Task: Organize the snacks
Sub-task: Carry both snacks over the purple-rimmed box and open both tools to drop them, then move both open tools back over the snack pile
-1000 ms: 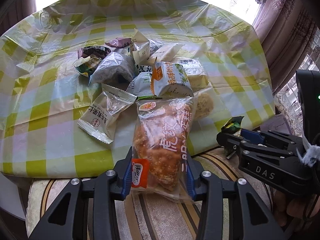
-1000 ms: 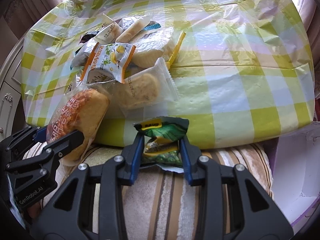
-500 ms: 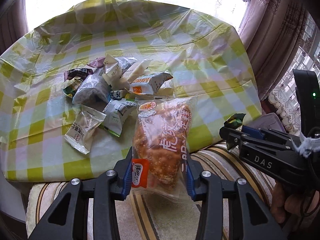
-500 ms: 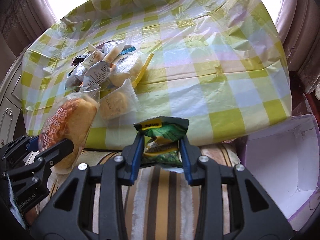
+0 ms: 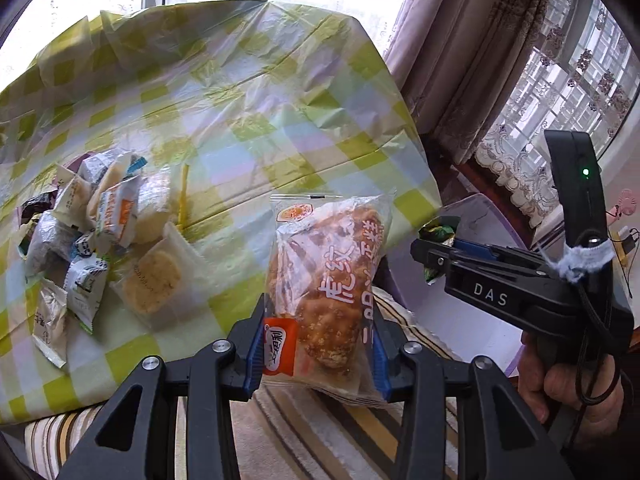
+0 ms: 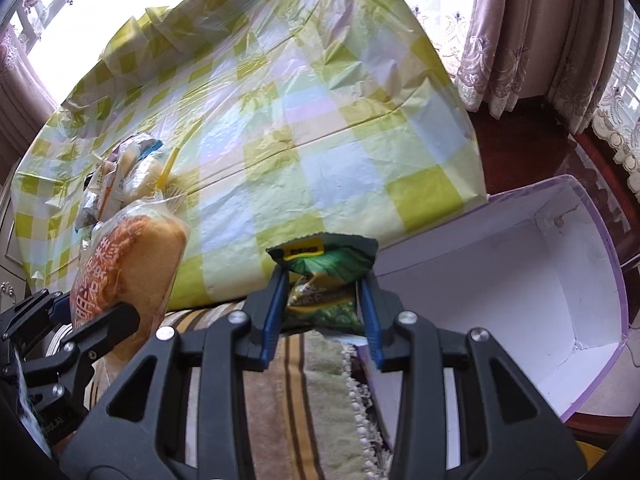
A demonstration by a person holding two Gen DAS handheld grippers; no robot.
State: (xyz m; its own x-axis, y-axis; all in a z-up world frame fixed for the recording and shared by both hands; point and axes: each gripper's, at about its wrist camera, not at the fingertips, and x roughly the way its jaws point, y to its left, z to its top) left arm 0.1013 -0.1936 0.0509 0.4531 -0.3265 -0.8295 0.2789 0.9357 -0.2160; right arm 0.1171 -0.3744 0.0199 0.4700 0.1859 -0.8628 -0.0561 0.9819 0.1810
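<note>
My left gripper (image 5: 318, 340) is shut on a clear bag of orange-brown crusted bread (image 5: 326, 280) with red lettering, held off the table's front edge. The same bread bag (image 6: 124, 264) shows at the left of the right wrist view, in the left gripper (image 6: 76, 320). My right gripper (image 6: 324, 312) is shut on a small green snack packet (image 6: 324, 268) with a yellow label. In the left wrist view the right gripper (image 5: 436, 252) sits to the right with that green packet (image 5: 438, 232) at its tip. An open white box (image 6: 500, 280) with a lilac rim lies just right of the green packet.
A pile of several wrapped snacks (image 5: 100, 232) lies at the table's left on the green-checked plastic cloth (image 5: 248, 120). A striped seat cushion (image 6: 280, 400) is below both grippers. Curtains (image 5: 472, 60) and a dark wood floor (image 6: 516, 148) are at the right.
Both grippers swung right and slightly up, away from the snack pile, each keeping its packet. The white box came fully into the right wrist view.
</note>
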